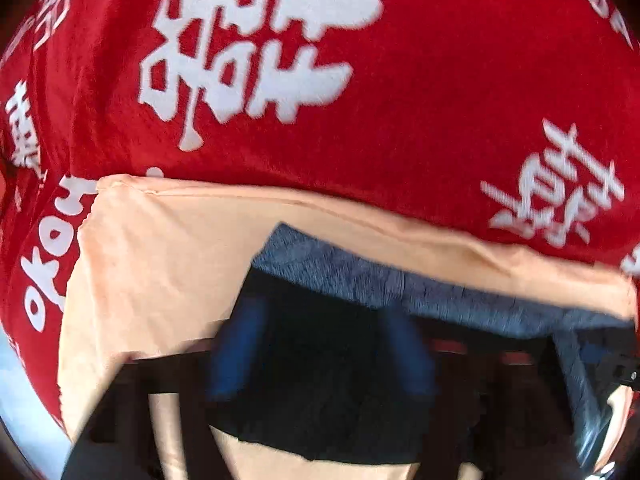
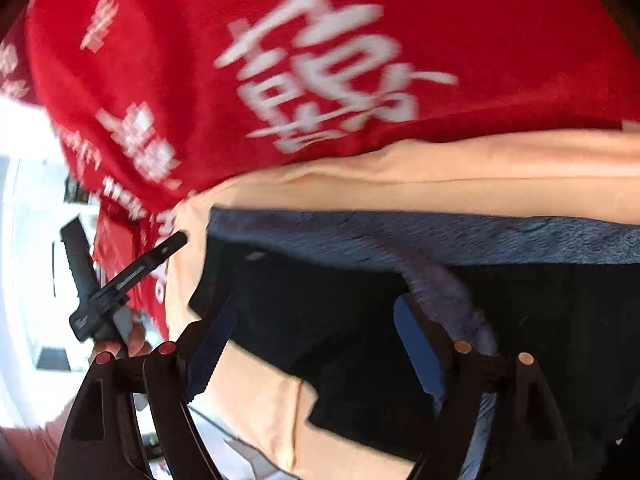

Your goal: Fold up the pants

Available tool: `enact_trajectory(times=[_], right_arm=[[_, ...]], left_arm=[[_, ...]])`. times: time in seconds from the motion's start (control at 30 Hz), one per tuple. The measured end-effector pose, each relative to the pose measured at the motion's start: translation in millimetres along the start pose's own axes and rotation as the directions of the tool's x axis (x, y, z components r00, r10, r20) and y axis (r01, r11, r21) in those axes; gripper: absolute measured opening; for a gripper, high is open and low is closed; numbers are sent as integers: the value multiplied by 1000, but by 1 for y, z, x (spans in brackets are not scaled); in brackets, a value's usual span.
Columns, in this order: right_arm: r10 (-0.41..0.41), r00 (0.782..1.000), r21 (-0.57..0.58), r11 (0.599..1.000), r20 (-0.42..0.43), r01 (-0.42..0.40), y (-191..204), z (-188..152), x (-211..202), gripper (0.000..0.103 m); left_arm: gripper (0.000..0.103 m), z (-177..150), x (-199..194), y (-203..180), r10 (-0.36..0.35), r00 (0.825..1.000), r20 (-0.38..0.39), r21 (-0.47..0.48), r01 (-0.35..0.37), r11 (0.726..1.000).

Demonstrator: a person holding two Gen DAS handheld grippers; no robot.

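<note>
The pants (image 1: 320, 380) are black with a blue-grey heathered waistband (image 1: 380, 280). They lie on a peach cloth (image 1: 160, 264). They also show in the right wrist view (image 2: 320, 320), waistband (image 2: 400, 236) on top. My left gripper (image 1: 320, 356) has blurred blue fingers (image 1: 240, 352) set wide apart over the black fabric, open. My right gripper (image 2: 320, 356) is open too, its blue finger (image 2: 420, 352) against the black fabric below the waistband. Nothing is clamped in either. The left gripper's body (image 2: 104, 292) and the hand holding it show at left in the right wrist view.
A red blanket with white characters (image 1: 360, 100) covers the surface beyond the peach cloth and fills the upper half of both views (image 2: 280, 80). A bright white area (image 2: 28, 240) lies past the blanket's left edge.
</note>
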State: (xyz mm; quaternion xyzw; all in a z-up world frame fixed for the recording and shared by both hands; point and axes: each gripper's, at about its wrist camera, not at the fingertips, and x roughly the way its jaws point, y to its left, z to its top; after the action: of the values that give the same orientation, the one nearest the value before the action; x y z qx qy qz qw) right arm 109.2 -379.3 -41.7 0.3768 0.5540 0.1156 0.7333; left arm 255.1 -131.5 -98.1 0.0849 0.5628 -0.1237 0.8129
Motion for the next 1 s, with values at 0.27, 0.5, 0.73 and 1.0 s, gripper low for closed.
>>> enact_trajectory(times=[0.27, 0.5, 0.73, 1.0], right_arm=[[-253, 962, -221, 949, -102, 226, 13, 16, 92, 48], [-120, 993, -122, 985, -6, 119, 5, 39, 67, 50], [-129, 992, -125, 984, 4, 128, 0, -6, 3, 60], [-186, 983, -22, 982, -9, 186, -36, -71, -43, 60]], left_arm=[[86, -16, 84, -28, 125, 989, -75, 68, -120, 990], [86, -12, 65, -30, 149, 986, -80, 39, -146, 988], [86, -42, 19, -57, 125, 983, -138, 30, -122, 992], [86, -86, -14, -92, 78, 980, -184, 47, -71, 996]])
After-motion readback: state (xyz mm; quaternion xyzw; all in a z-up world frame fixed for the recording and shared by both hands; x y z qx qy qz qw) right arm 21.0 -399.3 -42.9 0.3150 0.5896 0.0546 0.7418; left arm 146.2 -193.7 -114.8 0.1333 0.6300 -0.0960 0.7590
